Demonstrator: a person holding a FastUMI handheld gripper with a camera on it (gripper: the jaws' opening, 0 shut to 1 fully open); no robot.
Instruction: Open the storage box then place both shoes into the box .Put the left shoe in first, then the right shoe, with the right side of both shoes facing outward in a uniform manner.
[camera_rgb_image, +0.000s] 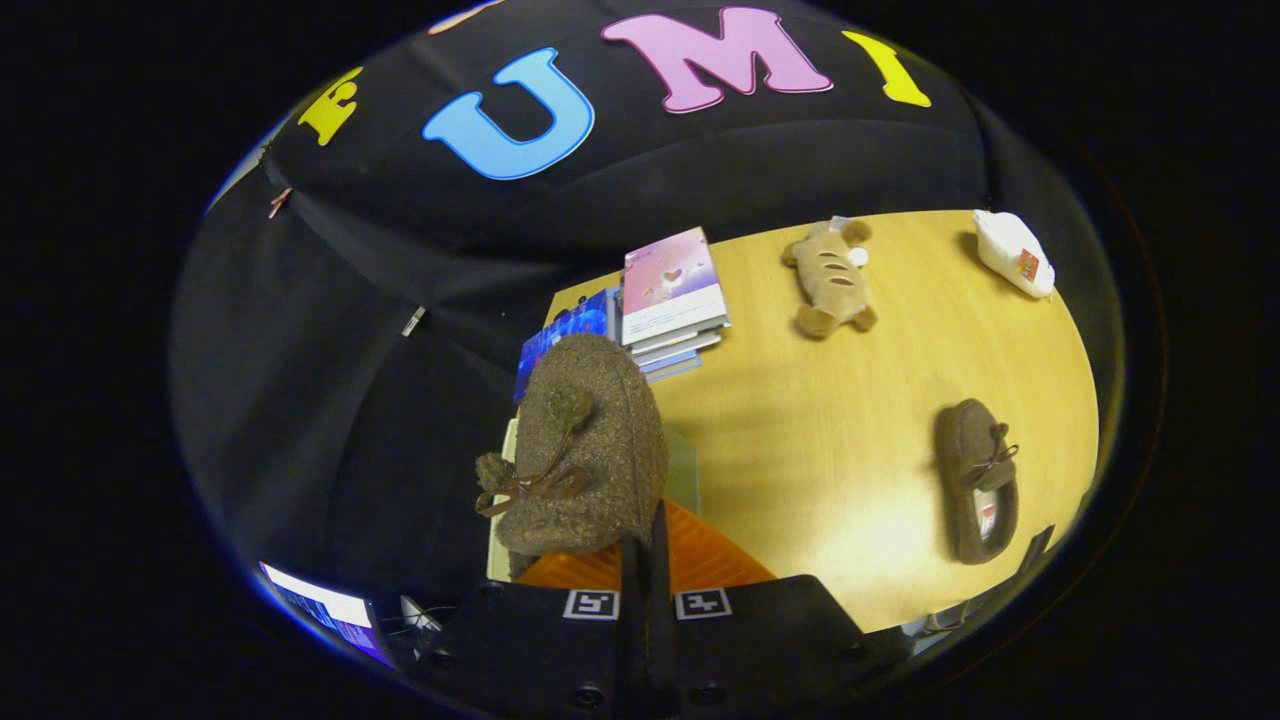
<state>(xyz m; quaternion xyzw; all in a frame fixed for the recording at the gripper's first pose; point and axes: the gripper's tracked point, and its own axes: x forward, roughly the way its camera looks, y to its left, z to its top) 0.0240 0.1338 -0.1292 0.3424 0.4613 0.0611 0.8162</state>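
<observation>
Two gripper fingers sit pressed nearly together, with only a thin dark slit between them; the gripper (646, 560) pinches the rear edge of a fuzzy brown slipper (583, 447). That held slipper rises straight ahead of the fingertips, toe pointing away, with a brown bow and a small pom-pom on top. Beneath it, just beyond the fingers, lies the orange ribbed surface of the storage box (690, 560), with a pale clear edge showing beside the slipper. A second brown slipper (978, 482) lies on the wooden table (820, 440), well apart to the right, its bow facing up. Beyond the held slipper rests a stack of books (668, 300). Farther back on the table lie a tan plush toy (832, 278) and a white packet (1014, 252).
</observation>
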